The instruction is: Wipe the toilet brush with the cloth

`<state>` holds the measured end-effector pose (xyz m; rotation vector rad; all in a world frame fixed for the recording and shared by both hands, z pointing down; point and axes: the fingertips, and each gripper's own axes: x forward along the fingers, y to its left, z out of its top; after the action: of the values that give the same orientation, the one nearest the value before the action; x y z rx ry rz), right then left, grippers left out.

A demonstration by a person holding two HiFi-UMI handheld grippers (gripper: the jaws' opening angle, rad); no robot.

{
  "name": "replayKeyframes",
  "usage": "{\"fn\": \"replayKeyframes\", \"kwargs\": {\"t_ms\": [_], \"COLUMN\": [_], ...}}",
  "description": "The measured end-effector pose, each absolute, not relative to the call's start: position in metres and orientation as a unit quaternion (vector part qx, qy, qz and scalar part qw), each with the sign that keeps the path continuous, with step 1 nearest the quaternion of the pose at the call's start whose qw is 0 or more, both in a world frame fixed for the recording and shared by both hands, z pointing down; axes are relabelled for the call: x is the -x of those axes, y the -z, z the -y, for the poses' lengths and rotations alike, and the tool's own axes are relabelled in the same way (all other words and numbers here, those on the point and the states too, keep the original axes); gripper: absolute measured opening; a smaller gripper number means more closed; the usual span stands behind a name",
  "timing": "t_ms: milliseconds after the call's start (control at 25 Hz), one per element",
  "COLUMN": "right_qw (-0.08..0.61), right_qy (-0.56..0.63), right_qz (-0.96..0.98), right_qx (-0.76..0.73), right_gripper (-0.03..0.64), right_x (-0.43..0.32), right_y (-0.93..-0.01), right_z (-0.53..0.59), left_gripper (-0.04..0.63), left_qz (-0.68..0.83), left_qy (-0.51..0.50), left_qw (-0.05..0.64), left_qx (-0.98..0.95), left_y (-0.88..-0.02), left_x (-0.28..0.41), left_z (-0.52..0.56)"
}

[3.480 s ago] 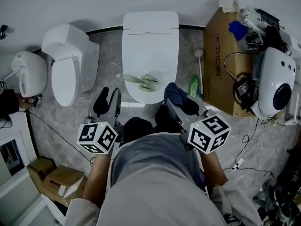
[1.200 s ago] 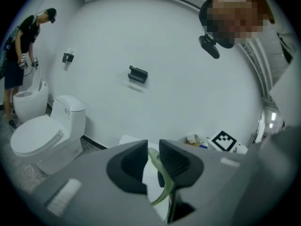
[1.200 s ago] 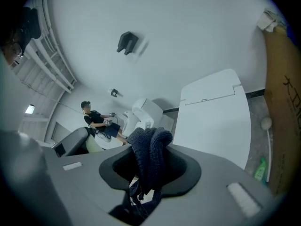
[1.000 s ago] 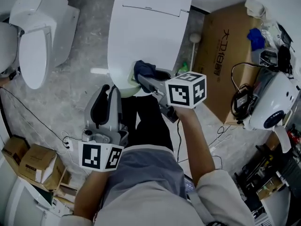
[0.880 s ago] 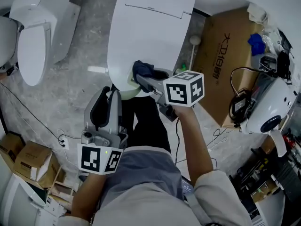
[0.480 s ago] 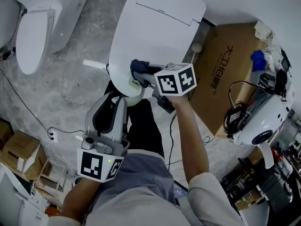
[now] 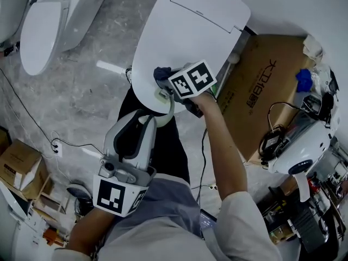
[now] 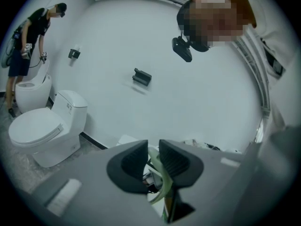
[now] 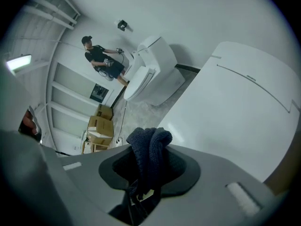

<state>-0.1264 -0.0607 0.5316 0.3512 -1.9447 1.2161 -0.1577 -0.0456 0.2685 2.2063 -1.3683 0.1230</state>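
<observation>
Brush (image 8: 158,172) and cloth (image 9: 149,142) held ready
Left gripper (image 8: 151,147) clamps the brush steady; right gripper (image 9: 149,160) pinches the cloth to wipe it.

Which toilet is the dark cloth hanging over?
The wide toilet with the flat closed lid, beside the cardboard box. The right gripper holds the dark cloth over its front edge; the other toilet stands apart from it.
</observation>
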Motion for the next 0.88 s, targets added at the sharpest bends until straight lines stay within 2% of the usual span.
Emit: {"fn": "replayKeyframes", "kwargs": {"t_ms": [360,880], "right_qw": [0.436,0.453], "right_qy": [-0.485,-0.498], "right_qz": [0.753,0.736], "right_qx": [-0.084,-0.07], "right_gripper": [0.117,0.117], "right_x": [0.145,0.155], "right_y": [-0.552,-0.575], "right_z": [0.059,0.065], "left_gripper": [0.0,0.0], "left_qz": [0.499,0.493], "left_qy": [-0.044,-0.036], "left_qw": [0.27,0.267], "left_qx": [-0.822,-0.828], "left_y": [-0.269,-0.27], "left_x": [0.155,0.155], "left_z": [0.05,0.056]}}
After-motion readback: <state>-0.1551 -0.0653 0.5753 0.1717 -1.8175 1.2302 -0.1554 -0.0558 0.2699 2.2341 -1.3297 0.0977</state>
